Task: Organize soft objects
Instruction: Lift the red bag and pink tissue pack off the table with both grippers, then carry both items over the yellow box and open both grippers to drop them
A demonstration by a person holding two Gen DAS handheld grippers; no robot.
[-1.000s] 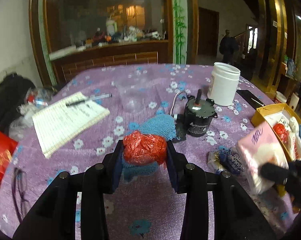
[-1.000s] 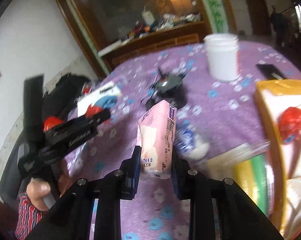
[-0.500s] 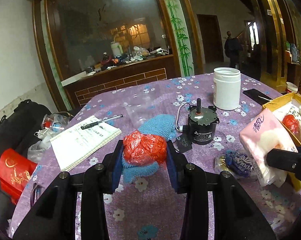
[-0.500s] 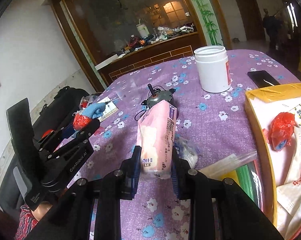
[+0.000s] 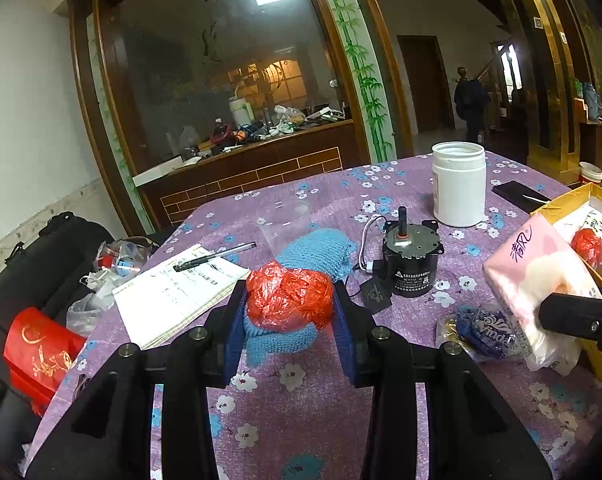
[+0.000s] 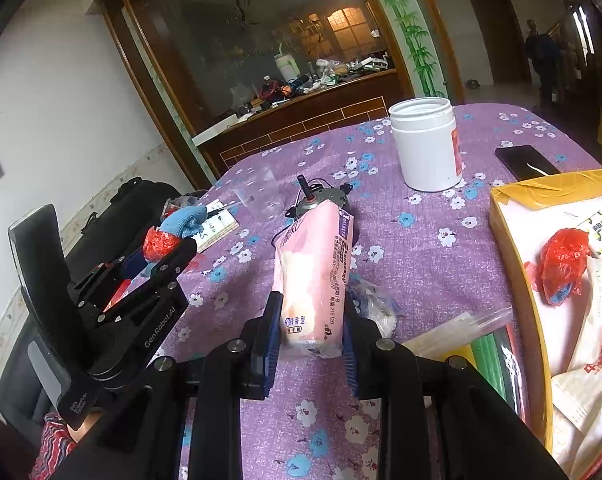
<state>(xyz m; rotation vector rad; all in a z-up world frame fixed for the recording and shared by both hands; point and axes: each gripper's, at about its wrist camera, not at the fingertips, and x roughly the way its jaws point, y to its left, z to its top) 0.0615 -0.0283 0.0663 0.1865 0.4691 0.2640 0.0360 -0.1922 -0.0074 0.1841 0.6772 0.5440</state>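
Observation:
My left gripper [image 5: 289, 312] is shut on a crumpled red plastic bag [image 5: 287, 294] together with a blue knitted cloth [image 5: 313, 252], held above the purple flowered tablecloth [image 5: 301, 408]. It also shows in the right wrist view [image 6: 161, 246]. My right gripper [image 6: 311, 328] is shut on a pink tissue pack [image 6: 317, 272], also seen in the left wrist view [image 5: 537, 292], beside the yellow box [image 6: 513, 248]. The box holds another red bag [image 6: 561, 264] and white packets [image 6: 593, 332].
A black motor [image 5: 411, 258], a white jar [image 5: 459, 184], a clear cup [image 5: 285, 224], a notebook with a pen [image 5: 181, 292], a phone [image 5: 519, 196] and a small blue-printed packet [image 5: 481, 332] lie on the table. A red bag [image 5: 41, 352] sits at the left edge.
Both grippers have risen and tilted up, each still holding its object. The right gripper with the tissue pack has moved nearer the yellow box.

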